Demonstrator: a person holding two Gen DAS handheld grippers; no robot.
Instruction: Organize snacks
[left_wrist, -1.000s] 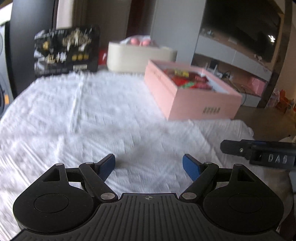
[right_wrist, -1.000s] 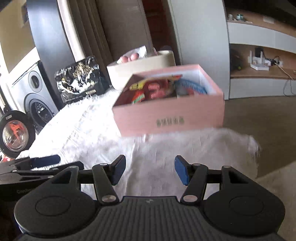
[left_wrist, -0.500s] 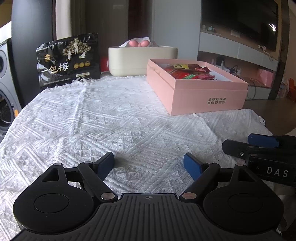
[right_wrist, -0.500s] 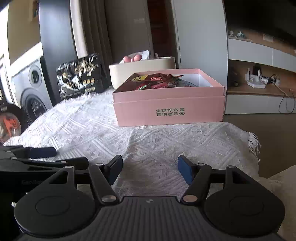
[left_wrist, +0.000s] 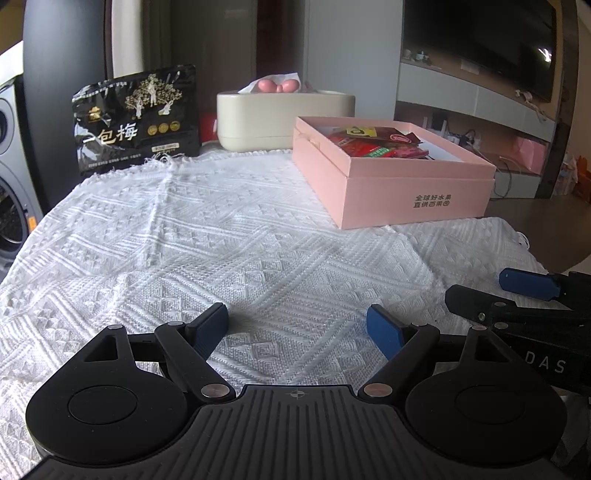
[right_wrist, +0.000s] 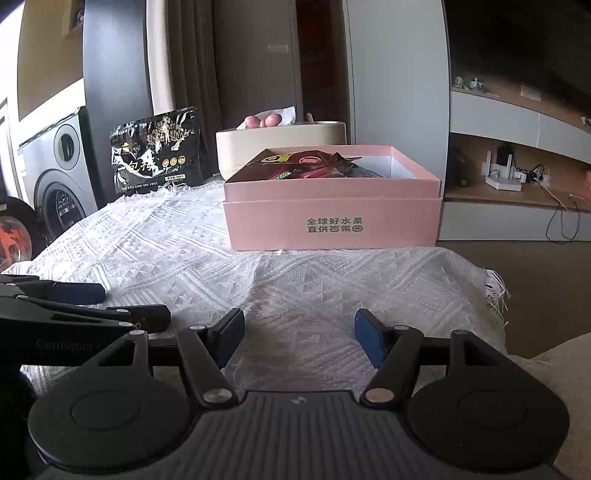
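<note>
A pink box with red snack packets inside stands on the white cloth at the back right; it also shows in the right wrist view. A black snack bag stands upright at the back left, also in the right wrist view. My left gripper is open and empty, low over the cloth near the front edge. My right gripper is open and empty, low beside it on the right, and shows in the left wrist view.
A cream tissue box with pink balls on top stands behind the pink box. The white knitted cloth covers the table. A washing machine stands at the left, a TV shelf at the right.
Both grippers have dropped lower and levelled out, so the views settled and sharpened. Both stayed open and empty.
</note>
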